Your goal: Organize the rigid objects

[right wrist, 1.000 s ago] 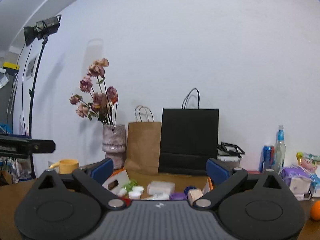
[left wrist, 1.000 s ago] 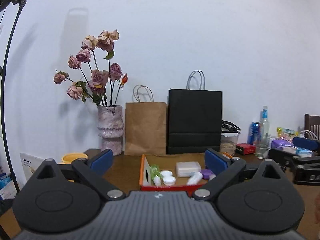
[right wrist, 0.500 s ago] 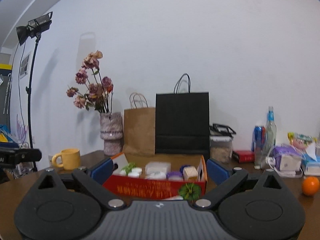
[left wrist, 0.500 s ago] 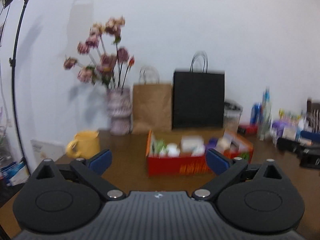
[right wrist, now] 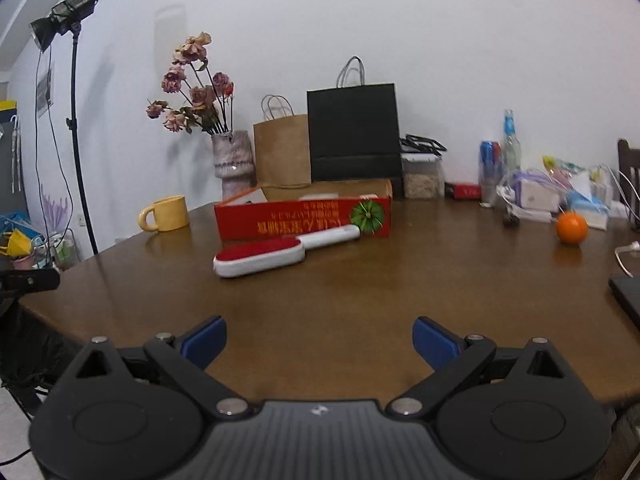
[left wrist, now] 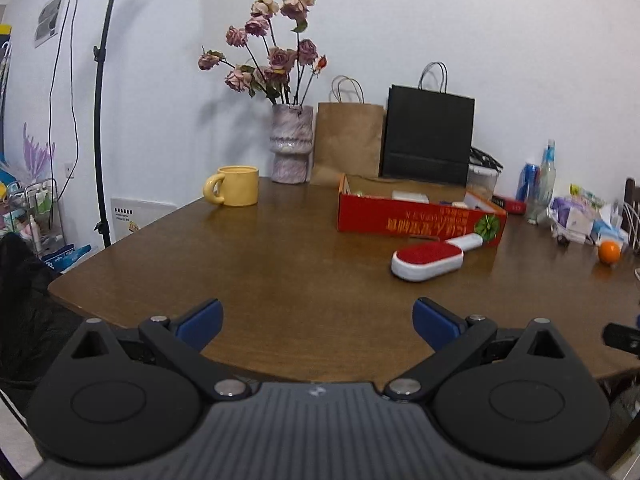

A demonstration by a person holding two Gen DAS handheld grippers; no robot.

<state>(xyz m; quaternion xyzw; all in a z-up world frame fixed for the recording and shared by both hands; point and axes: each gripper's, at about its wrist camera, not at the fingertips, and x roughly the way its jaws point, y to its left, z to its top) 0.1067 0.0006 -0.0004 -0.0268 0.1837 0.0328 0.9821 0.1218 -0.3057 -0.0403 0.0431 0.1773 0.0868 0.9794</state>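
Note:
A red cardboard box [left wrist: 416,222] [right wrist: 304,218] holding small items stands on the brown table [left wrist: 280,264] [right wrist: 360,292]. In front of it lies a white lint brush with a red pad [left wrist: 428,260] [right wrist: 260,258], its handle touching the box's front wall. My left gripper [left wrist: 318,322] hovers open over the table's near edge, well short of the brush. Likewise near the front edge, my right gripper [right wrist: 320,340] stands open with nothing between its fingers.
A yellow mug [left wrist: 236,186] [right wrist: 166,213], a vase of dried roses [left wrist: 291,148] [right wrist: 234,162], a brown bag [left wrist: 348,140] and a black bag [left wrist: 428,136] line the back. Bottles, packets and an orange [right wrist: 572,228] crowd the right. A dark device [right wrist: 626,294] lies at the right edge. A light stand [right wrist: 80,128] rises left.
Both grippers have pulled back from above the box toward the table's near edge and dropped lower. The box now lies farther away, and the lint brush has come into view.

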